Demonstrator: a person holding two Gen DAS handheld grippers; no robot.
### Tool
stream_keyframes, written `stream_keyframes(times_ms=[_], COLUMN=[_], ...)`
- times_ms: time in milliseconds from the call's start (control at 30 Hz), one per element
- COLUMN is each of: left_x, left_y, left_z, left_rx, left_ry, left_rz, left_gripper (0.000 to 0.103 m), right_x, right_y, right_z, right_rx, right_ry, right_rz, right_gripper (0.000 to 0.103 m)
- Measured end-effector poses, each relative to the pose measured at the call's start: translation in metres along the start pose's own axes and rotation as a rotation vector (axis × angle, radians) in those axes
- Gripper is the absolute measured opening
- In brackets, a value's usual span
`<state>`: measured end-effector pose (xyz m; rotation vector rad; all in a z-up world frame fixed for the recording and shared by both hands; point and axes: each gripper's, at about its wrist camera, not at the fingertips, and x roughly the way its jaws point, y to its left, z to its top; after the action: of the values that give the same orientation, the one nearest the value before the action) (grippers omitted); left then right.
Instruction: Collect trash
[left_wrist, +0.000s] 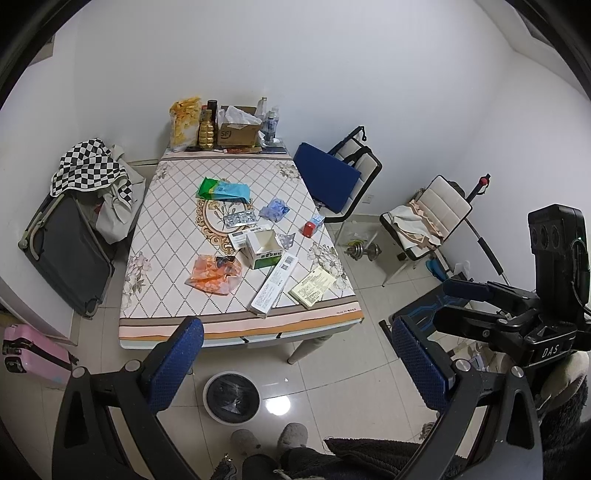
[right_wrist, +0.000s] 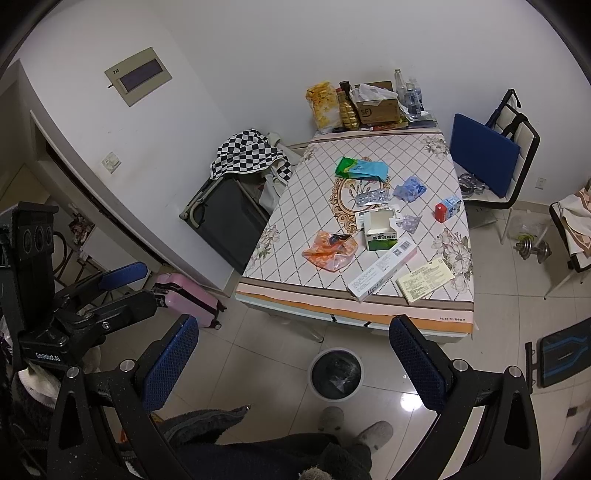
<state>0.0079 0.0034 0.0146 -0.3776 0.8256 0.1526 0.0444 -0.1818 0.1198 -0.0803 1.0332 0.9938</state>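
Trash lies on the patterned table (left_wrist: 166, 236) (right_wrist: 295, 206): an orange plastic bag (left_wrist: 212, 275) (right_wrist: 328, 253), an open green-and-white medicine box (left_wrist: 264, 253) (right_wrist: 380, 232), a long white box (left_wrist: 275, 288) (right_wrist: 382, 273), a yellow leaflet (left_wrist: 312, 287) (right_wrist: 424, 280), blister packs (left_wrist: 240, 218) (right_wrist: 371, 197), a green-blue wrapper (left_wrist: 223, 190) (right_wrist: 362, 169), a blue crumpled wrapper (left_wrist: 274, 208) (right_wrist: 409, 189) and a small red-blue carton (left_wrist: 313, 225) (right_wrist: 447, 207). A bin with a black liner (left_wrist: 232, 396) (right_wrist: 335, 373) stands on the floor before the table. My left gripper (left_wrist: 299, 365) and right gripper (right_wrist: 293, 362) are open, empty, held high above the floor.
Bottles, a snack bag and a cardboard box (left_wrist: 236, 129) stand at the table's far end. Chairs (left_wrist: 340, 177) and a dumbbell (left_wrist: 364, 252) are to the right. A black case (left_wrist: 66, 251) and pink suitcase (left_wrist: 33, 354) are to the left. Slippered feet (left_wrist: 269, 437) are below.
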Motion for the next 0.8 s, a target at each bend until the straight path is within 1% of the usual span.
stream_keyframes(times_ms=[800], left_x=[0.01], left_y=[-0.008], left_z=[0.01], left_rx=[0.007], left_ry=[0.004], left_rz=[-0.009], left_gripper=[0.103], right_x=[0.001], right_y=[0.0], right_z=[0.001], right_rx=[0.003], right_ry=[0.003], right_rz=[0.0], right_gripper=[0.103])
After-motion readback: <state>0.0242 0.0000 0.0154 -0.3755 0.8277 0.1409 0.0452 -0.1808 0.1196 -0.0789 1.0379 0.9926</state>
